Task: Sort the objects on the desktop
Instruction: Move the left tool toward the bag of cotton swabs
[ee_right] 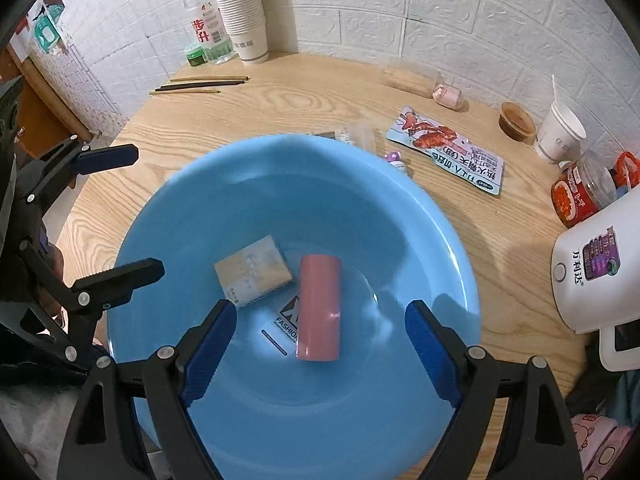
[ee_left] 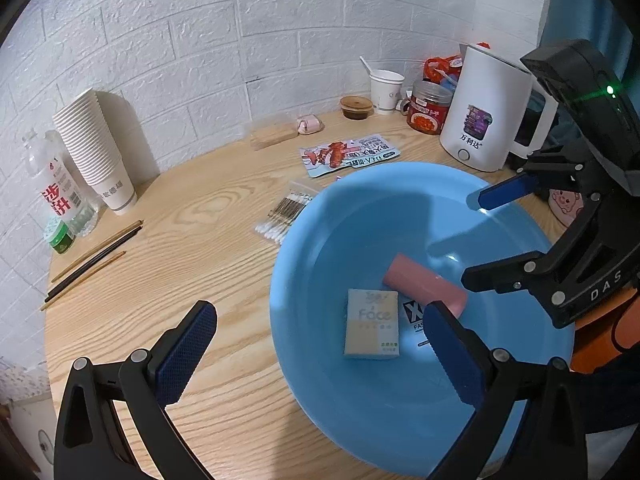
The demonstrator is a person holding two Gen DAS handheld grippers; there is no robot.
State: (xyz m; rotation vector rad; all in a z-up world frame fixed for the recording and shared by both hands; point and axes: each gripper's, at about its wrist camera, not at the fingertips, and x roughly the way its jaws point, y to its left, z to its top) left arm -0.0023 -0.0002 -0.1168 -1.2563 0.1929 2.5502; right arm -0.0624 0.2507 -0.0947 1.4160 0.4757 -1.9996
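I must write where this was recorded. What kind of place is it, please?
Probably a home or dormitory dining table rather than an office desk: a wooden table against a white brick-pattern wall, with an electric kettle, a stack of paper cups, chopsticks and a snack packet.

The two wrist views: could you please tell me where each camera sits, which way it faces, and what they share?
Left wrist: sits on the left tool, looking down across the table; the right tool shows at right.
Right wrist: sits on the right tool, looking steeply down into the blue basin; the left tool shows at left.
Shared: basin, pink cylinder, tissue pack, cup stack.
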